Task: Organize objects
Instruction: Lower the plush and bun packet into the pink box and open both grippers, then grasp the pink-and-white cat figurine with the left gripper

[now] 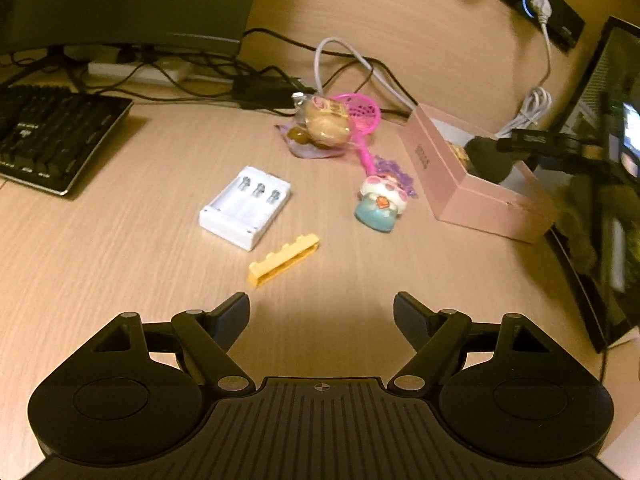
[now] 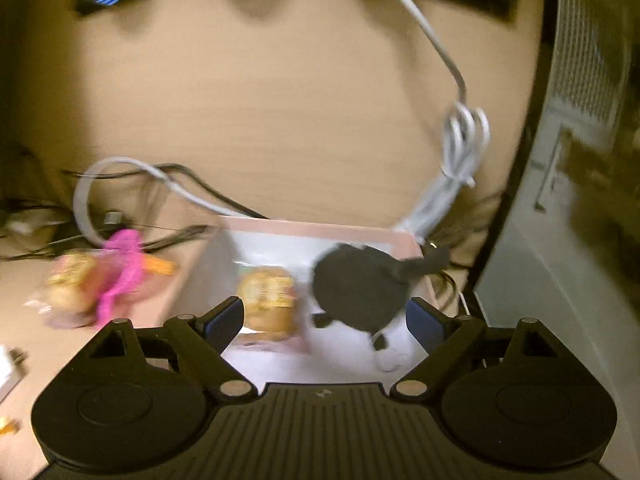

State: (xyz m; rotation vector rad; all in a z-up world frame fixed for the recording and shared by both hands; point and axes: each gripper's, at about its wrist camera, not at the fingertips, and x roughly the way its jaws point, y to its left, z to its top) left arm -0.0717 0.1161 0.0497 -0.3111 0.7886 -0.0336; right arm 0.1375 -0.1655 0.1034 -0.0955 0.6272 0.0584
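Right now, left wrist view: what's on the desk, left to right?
keyboard → white battery charger → yellow brick → duck-like toy figure → pink box. Snack packet and pink racket overlap behind, so I left them out.

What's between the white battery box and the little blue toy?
Nothing: just bare desk between the white battery box and the blue toy, seen in the left wrist view.
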